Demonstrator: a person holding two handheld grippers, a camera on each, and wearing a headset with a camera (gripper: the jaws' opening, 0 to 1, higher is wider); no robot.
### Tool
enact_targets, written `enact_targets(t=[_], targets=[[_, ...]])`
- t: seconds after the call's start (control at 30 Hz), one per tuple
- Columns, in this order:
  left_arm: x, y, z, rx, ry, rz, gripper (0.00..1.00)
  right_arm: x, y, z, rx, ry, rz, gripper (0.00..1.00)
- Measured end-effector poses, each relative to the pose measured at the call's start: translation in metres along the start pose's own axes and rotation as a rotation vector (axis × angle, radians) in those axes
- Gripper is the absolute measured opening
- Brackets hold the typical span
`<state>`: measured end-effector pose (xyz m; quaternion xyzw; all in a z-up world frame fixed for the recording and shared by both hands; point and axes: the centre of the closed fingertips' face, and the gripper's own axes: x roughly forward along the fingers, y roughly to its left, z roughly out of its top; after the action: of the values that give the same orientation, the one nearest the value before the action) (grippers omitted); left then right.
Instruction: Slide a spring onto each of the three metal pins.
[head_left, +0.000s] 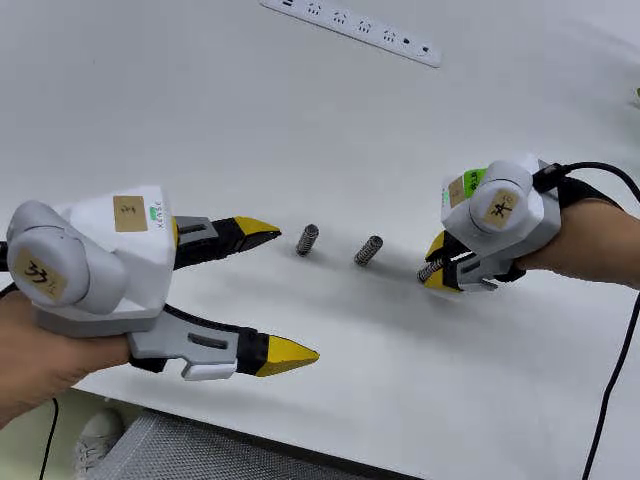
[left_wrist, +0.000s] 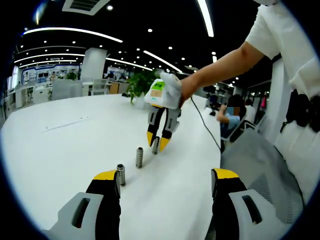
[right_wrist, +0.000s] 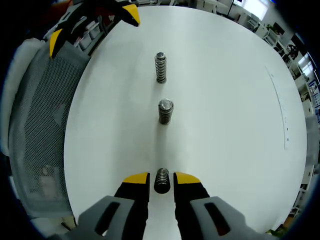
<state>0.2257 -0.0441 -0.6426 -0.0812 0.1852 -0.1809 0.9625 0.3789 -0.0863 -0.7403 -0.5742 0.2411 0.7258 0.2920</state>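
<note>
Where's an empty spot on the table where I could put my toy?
The biggest bare patch of table lies between the power strip and the row of three spring-covered pins. The row itself is crowded: the right gripper grips the end pin, and the open left gripper sits at the other end.

Power strip (head_left: 350, 30): left end cut off by the top edge of the head view. Third spring (head_left: 431, 268): mostly hidden between the tips of the right gripper (head_left: 445, 272); contact cannot be determined. Middle pin (right_wrist: 165, 105): head visible, shaft hidden inside the middle spring (right_wrist: 165, 116).
</note>
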Motion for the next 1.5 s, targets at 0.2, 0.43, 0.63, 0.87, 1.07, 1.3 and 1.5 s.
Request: enact_targets(t=[0.2,0.43,0.63,0.87,1.07,1.3,1.5], targets=[[-0.001,-0.001,0.0,0.011,0.01,-0.001,0.77,-0.01,-0.002,0.003,0.032,-0.049,-0.032,0.23],[-0.003,0.0,-0.002,0.027,0.035,0.0,0.78,-0.038,-0.003,0.009,0.118,-0.161,-0.098,0.28],[-0.004,0.001,-0.002,0.045,0.054,0.004,0.8,-0.063,0.004,0.005,0.253,-0.304,-0.131,0.34],[-0.009,0.003,-0.003,0.08,0.089,0.014,0.83,-0.078,0.026,-0.013,0.362,-0.424,-0.152,0.47],[-0.012,0.005,-0.004,0.102,0.117,0.024,0.85,-0.081,0.043,-0.024,0.438,-0.533,-0.163,0.6],[-0.015,0.012,-0.006,0.117,0.145,0.048,0.9,-0.085,0.062,-0.028,0.494,-0.638,-0.203,0.74],[-0.017,0.017,-0.008,0.119,0.17,0.068,0.93,-0.086,0.066,-0.048,0.575,-0.697,-0.253,0.82]])
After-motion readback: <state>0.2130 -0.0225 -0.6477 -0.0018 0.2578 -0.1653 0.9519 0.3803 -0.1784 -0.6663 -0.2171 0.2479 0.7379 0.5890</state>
